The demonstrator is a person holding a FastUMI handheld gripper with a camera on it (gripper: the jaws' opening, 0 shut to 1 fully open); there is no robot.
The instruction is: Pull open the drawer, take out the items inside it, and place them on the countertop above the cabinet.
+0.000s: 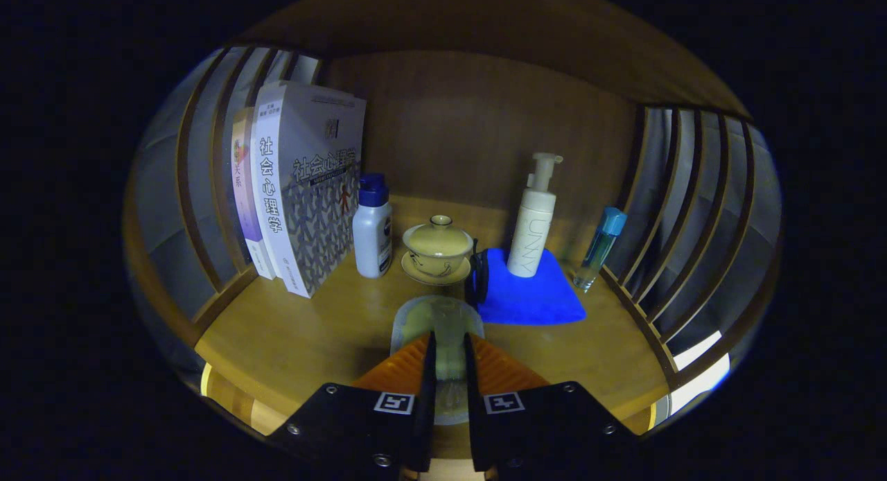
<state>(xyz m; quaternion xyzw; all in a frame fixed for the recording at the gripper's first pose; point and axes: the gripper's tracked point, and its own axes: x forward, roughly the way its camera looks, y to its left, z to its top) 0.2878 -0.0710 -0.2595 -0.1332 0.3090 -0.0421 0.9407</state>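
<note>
Gripper [449, 346] fingers pinch a pale, see-through packet [438, 321] between them, holding it over the wooden countertop [305, 328] just short of the lidded cup [438, 249]. By my reading this item is out of the drawer and about to be set down. Books [298, 190], a white bottle [372, 228], a pump bottle [533, 217] on a blue cloth [530, 297] and a small teal-capped bottle [600, 249] stand beyond. What the packet holds is hard to make out
</note>
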